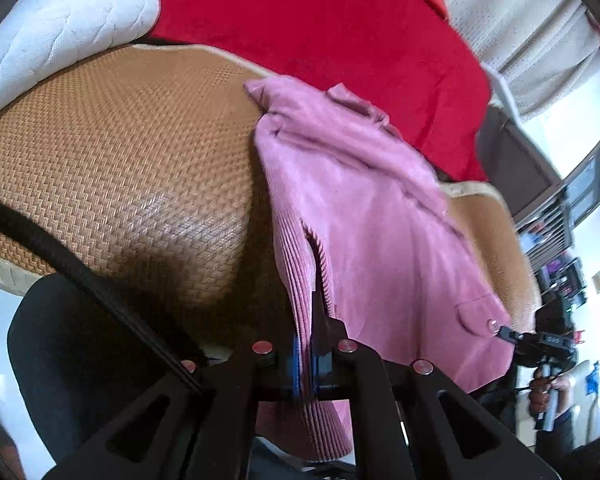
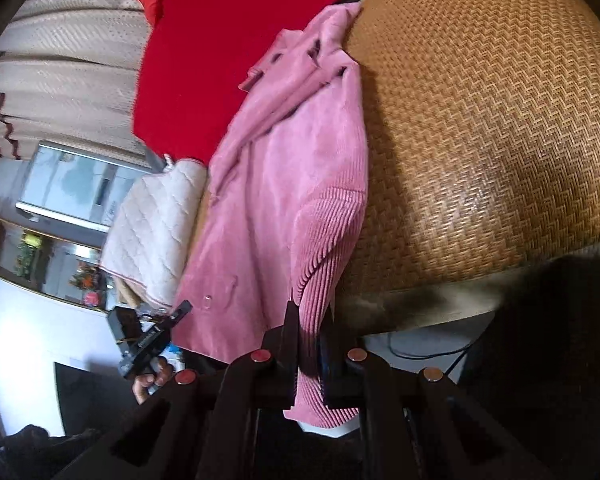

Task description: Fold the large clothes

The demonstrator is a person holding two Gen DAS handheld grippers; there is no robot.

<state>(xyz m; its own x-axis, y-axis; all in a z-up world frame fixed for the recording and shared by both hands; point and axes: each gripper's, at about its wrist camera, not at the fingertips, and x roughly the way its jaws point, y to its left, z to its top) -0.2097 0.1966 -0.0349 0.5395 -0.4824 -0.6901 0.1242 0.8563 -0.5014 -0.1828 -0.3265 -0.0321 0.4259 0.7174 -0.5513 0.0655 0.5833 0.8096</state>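
A pink corduroy jacket (image 1: 364, 208) lies partly lifted over a woven rattan mat (image 1: 132, 168). My left gripper (image 1: 314, 332) is shut on a ribbed edge of the jacket at its near end. My right gripper (image 2: 310, 328) is shut on another ribbed edge of the jacket (image 2: 284, 184), close above the mat's (image 2: 480, 132) front edge. Each gripper shows in the other's view: the right gripper (image 1: 540, 340) beside the jacket's buttoned pocket flap, the left gripper (image 2: 152, 340) beside the hem. The collar end rests at the far side, near the red cover.
A red bed cover (image 1: 320, 20) lies beyond the mat. A white quilted pad (image 1: 56, 28) sits at the mat's far left corner. A black cable (image 1: 80, 276) crosses the lower left. Curtains (image 2: 68, 60) and shelving (image 2: 40, 256) stand past the bed.
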